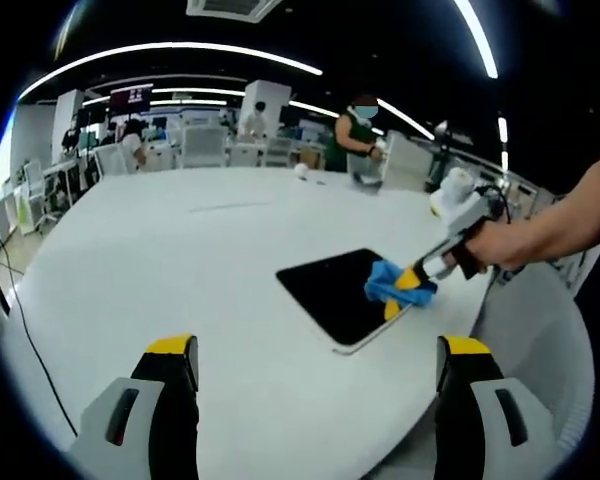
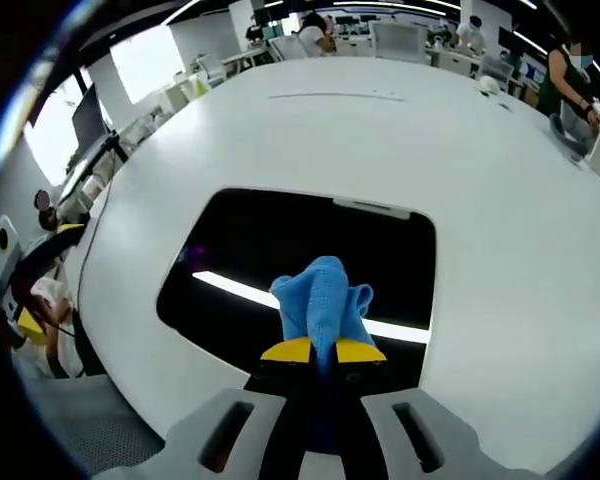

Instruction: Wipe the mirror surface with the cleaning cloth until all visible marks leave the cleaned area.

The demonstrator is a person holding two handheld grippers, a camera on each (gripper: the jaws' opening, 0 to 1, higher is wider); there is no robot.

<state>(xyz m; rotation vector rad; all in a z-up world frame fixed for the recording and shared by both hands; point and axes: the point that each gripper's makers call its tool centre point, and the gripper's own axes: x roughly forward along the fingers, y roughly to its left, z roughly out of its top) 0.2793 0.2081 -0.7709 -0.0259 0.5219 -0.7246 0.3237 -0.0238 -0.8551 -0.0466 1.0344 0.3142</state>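
1. While the right hand-held gripper (image 2: 323, 351) pinches the blue cleaning cloth (image 2: 323, 293) between its closed yellow-tipped jaws, the bunched fabric spills forward from the tips and rests on the mirror (image 2: 250, 240) directly ahead.
2. The cloth looks soft, light and limp, a fine-napped weave that folds on itself; it is best held by a gathered wad, as here, so a loose edge can drag flat across the glass.
3. The mirror is a thin, flat rectangle with rounded corners and a pale rim, lying on the white bench (image 2: 500, 230); its dark face reflects a ceiling light as a bright bar beneath the cloth.
4. Glass this thin is likely stiff, smooth and fragile, and may slide on the slick bench under a hard push.
5. Any marks on it are too faint to make out.
6. The left hand-held gripper (image 1: 318, 358) hangs open and empty above the bench, with the mirror ahead and to its right.
7. A person's hand (image 1: 500, 243) steers the right tool.
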